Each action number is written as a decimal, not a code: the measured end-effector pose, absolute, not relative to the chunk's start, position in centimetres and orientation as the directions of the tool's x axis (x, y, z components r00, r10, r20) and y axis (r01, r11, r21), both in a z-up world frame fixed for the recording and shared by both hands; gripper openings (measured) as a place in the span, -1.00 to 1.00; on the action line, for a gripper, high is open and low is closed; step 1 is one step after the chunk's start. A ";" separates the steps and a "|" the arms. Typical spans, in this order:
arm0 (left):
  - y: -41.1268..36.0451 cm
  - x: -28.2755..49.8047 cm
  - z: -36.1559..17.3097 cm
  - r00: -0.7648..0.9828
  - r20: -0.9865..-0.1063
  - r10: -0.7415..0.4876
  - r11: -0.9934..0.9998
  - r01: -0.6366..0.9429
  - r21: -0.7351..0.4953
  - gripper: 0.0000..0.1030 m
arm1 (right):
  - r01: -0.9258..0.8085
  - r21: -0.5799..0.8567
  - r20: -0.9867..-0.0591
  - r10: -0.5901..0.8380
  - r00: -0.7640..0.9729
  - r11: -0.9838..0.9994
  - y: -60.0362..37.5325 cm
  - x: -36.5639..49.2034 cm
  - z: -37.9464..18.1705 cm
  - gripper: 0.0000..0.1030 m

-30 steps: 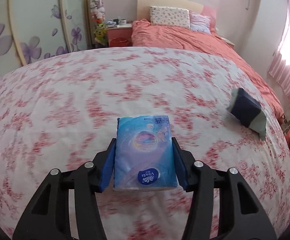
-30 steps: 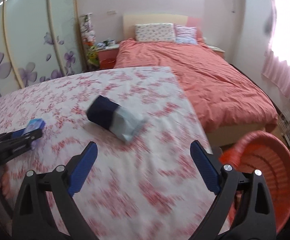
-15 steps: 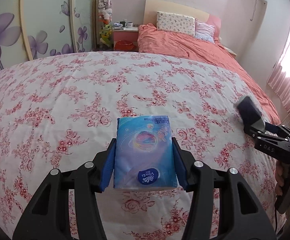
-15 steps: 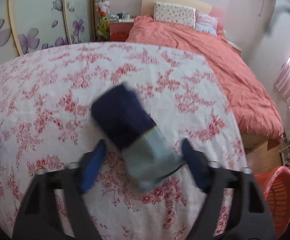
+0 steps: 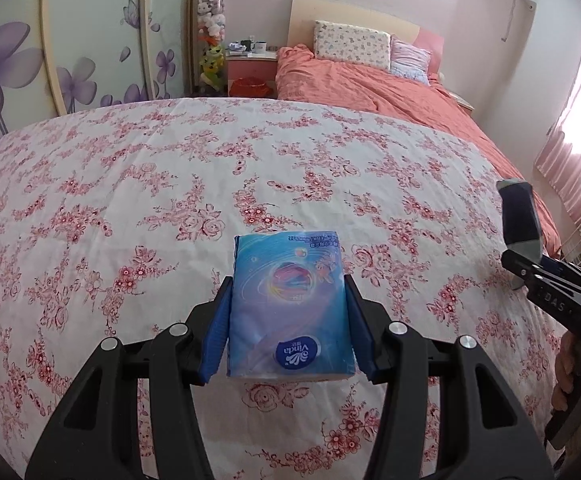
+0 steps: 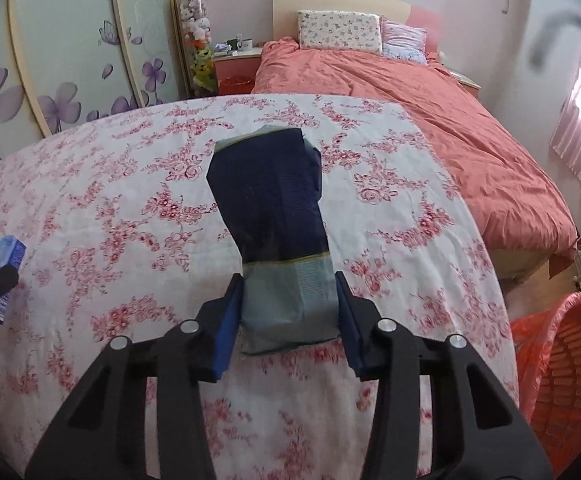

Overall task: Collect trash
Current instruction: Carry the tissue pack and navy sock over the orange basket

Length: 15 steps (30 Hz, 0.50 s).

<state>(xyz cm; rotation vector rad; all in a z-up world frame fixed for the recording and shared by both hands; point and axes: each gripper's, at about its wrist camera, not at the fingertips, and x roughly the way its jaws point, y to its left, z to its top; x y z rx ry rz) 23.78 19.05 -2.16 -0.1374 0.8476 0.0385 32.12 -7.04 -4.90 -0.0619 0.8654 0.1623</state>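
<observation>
My left gripper [image 5: 286,320] is shut on a blue Vinda tissue pack [image 5: 288,304] and holds it above the floral bedspread [image 5: 170,200]. My right gripper [image 6: 288,312] is shut on the grey end of a dark navy and grey packet [image 6: 270,208], which sticks out forward over the bedspread [image 6: 110,220]. The packet and right gripper also show at the right edge of the left wrist view [image 5: 520,220]. The tissue pack shows at the left edge of the right wrist view [image 6: 6,256].
An orange-red plastic basket [image 6: 562,380] stands on the floor at the lower right of the bed. A second bed with a salmon quilt [image 6: 410,92] lies beyond. A pink nightstand [image 5: 250,68] and a floral wardrobe [image 5: 70,48] stand at the back left.
My right gripper moved in over the navy and grey packet, closed on its grey end and lifted it. My left gripper kept hold of the tissue pack.
</observation>
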 end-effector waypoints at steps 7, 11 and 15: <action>17.5 23.1 -1.5 0.669 -0.743 -0.033 0.992 -0.067 -0.104 0.02 | -0.146 0.002 -0.738 0.100 0.667 0.989 -8.0 29.5 -3.3 -0.16; 16.2 22.7 -0.9 0.676 -0.736 -0.045 0.994 -0.045 -0.102 0.02 | -0.124 0.002 -0.724 0.087 0.684 0.992 -9.2 27.7 -2.3 -0.15; 14.6 22.1 -0.3 0.683 -0.727 -0.063 0.995 -0.014 -0.100 0.02 | -0.100 -0.005 -0.711 0.067 0.700 0.995 -10.4 25.9 -1.6 -0.15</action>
